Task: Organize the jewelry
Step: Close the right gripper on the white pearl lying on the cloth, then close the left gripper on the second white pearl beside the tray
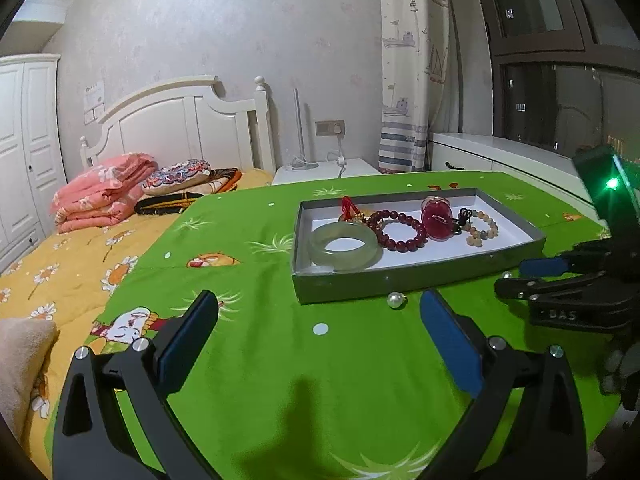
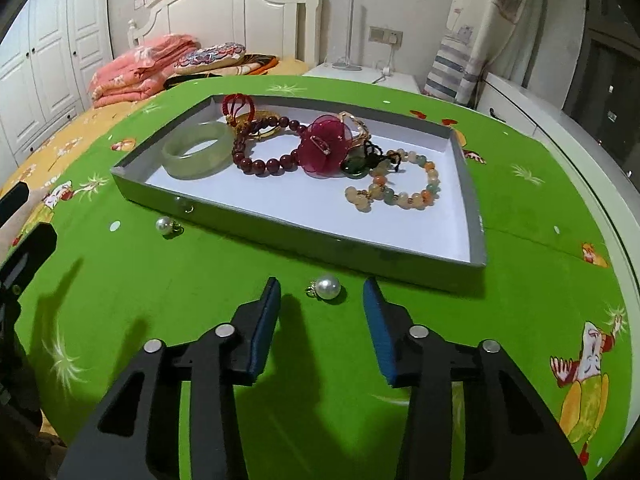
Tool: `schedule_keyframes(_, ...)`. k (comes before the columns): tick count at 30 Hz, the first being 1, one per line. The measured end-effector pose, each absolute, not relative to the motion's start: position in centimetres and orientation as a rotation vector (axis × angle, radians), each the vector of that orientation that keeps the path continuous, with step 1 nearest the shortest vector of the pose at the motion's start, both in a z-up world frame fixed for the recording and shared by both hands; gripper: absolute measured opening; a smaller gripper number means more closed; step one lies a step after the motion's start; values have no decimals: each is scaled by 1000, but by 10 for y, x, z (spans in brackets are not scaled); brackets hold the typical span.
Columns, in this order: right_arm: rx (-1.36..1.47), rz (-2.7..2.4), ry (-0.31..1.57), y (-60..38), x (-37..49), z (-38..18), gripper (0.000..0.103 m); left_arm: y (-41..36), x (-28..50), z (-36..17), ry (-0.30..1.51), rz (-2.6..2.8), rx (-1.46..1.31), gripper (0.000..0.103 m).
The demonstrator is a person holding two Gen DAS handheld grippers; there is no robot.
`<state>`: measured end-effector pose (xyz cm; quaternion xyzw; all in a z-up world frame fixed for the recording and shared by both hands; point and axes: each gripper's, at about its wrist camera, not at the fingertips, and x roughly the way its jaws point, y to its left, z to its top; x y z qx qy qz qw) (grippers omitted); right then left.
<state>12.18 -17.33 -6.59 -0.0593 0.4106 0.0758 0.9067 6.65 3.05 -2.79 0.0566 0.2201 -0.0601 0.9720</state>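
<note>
A shallow grey tray [image 2: 288, 236] [image 1: 400, 280] holds a pale green bangle [image 2: 198, 154] [image 1: 343, 247], a dark red bead bracelet [image 2: 260, 148] [image 1: 400, 231], a magenta flower brooch [image 2: 326, 148] [image 1: 436, 218] and a pastel bead bracelet [image 2: 400, 184] [image 1: 482, 228]. Two pearl earrings lie on the green cloth outside the tray. One pearl earring [image 2: 328, 287] sits just ahead of my open right gripper [image 2: 322, 292], between its fingertips. The other pearl earring [image 2: 164, 225] [image 1: 396, 300] rests near the tray's front wall, ahead of my open, empty left gripper [image 1: 320, 308].
The table wears a green cartoon-print cloth [image 2: 320, 420]. A bed [image 1: 60, 260] with a yellow cover and folded pink quilt [image 1: 100, 192] lies to the left. My right gripper's body [image 1: 576, 280] shows at the right of the left wrist view. A white nightstand [image 2: 360, 76] stands behind.
</note>
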Motion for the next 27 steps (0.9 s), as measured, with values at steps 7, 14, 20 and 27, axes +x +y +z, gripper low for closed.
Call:
schedule_keyframes(7,-111,176,868,-174,125,-68,30,34,69,-29,453,-134,88,98)
schedule_keyframes(14,-104,195,866,-173,124,-68,19,34,69,-29,453,-134,88,98)
schedule_keyframes(20,-78,205,867,-176,123,-68,20,34,69,-29,455,-134,88,98)
schedule_keyframes(27,-62,213,877,-179,127,-67,20,33,69,-30,457,-134,89,98)
